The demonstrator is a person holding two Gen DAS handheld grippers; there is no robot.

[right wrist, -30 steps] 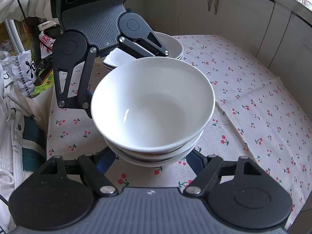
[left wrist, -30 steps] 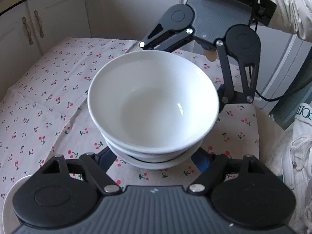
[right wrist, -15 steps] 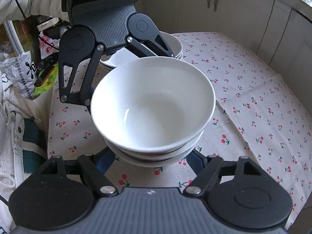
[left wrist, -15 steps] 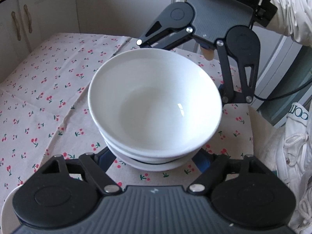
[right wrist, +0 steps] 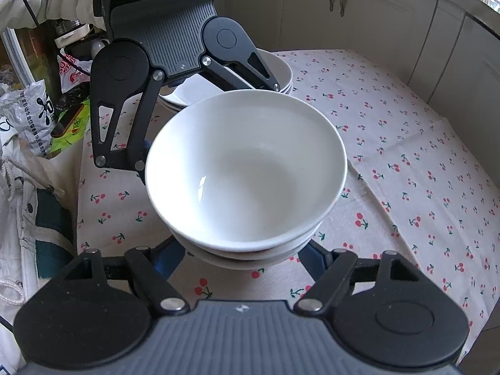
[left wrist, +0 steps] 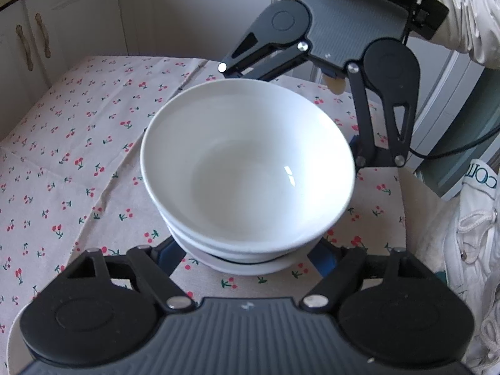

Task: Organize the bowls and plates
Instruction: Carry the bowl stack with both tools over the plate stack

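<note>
A stack of white bowls [left wrist: 247, 175] fills the middle of both views; it also shows in the right wrist view [right wrist: 247, 175]. It is held above the cherry-print tablecloth [left wrist: 72, 162]. My left gripper [left wrist: 247, 250] has its blue-padded fingers spread around the lower bowls on the near side. My right gripper [right wrist: 243, 250] grips the same stack from the opposite side. Each gripper shows across the stack in the other's view. The fingertips are hidden under the bowls.
A second stack of white bowls and plates [right wrist: 275, 72] stands on the table behind the left gripper. A white plate rim [left wrist: 12, 343] lies at the lower left. Cabinets [left wrist: 37, 40] ring the table. Bags and clutter [right wrist: 37, 115] sit off the table edge.
The bowl stack, held between both grippers, has risen a little and shifted slightly over the tablecloth. The grip on it looks the same.
</note>
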